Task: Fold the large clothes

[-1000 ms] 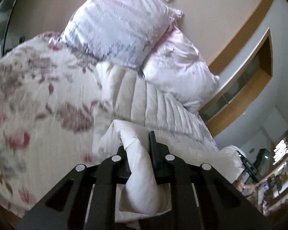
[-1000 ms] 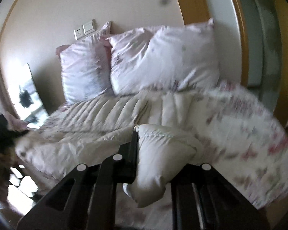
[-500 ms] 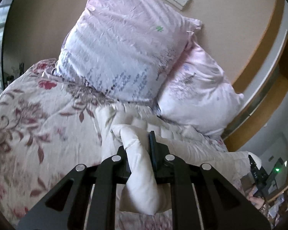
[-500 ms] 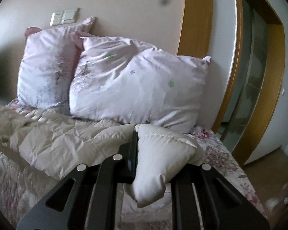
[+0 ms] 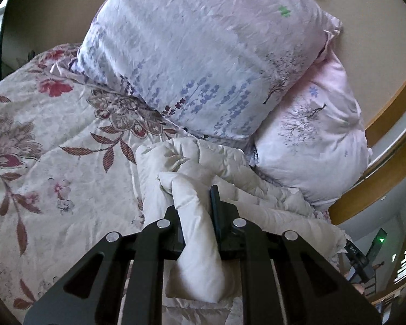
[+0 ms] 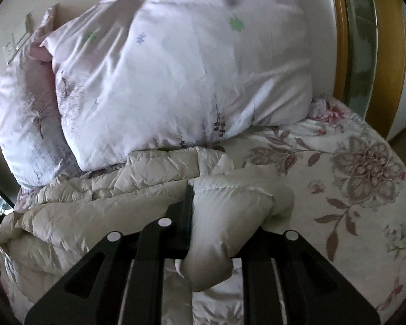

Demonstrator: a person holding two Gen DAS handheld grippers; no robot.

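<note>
**Both tools clamped on the coat near the pillows**

Broadly, the bed (image 5: pixel 40 140) fills both views, covered in a flowered bedspread (image 6: pixel 352 178), with two pale pink pillows (image 5: pixel 203 62) propped at its head against a beige wall (image 5: pixel 370 27). Across the bedspread, just below the pillows, lies the cream quilted coat (image 6: pixel 100 205), bunched and creased. Only the right wrist view shows its long folded body stretching away to the left side of the frame; the left wrist view shows a shorter stretch running off to the right and, alone, a dark device with a green light (image 5: pixel 376 243) beyond the bed's far edge. The left tool (image 5: pixel 196 211) is closed on a thick fold of the coat. The right tool (image 6: pixel 224 216) likewise pinches a puffy fold, which hides one finger.
</note>
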